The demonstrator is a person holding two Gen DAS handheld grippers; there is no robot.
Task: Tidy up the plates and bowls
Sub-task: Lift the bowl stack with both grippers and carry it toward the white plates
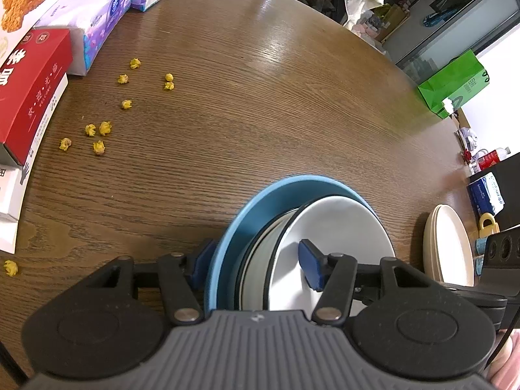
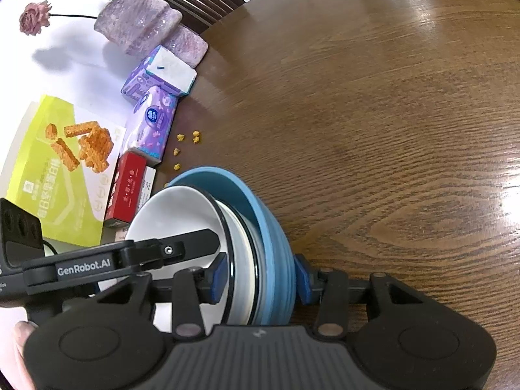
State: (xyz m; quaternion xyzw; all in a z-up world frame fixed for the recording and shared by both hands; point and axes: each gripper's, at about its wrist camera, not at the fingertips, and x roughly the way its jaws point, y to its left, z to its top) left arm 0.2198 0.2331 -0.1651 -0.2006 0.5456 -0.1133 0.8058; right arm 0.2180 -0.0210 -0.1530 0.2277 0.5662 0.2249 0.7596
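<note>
A stack of nested bowls is held between both grippers above the wooden table: a blue outer bowl, a white black-rimmed bowl inside it and a white inner bowl. My left gripper is shut on one rim of the stack, one blue pad outside the blue bowl, the other inside the white bowl. My right gripper is shut on the opposite rim of the stack the same way. The left gripper's arm shows in the right wrist view.
Cream plates are stacked at the table's right edge. Yellow crumbs are scattered on the table. A red box, purple tissue packs and a snack box line the left side. A green bag stands beyond the table.
</note>
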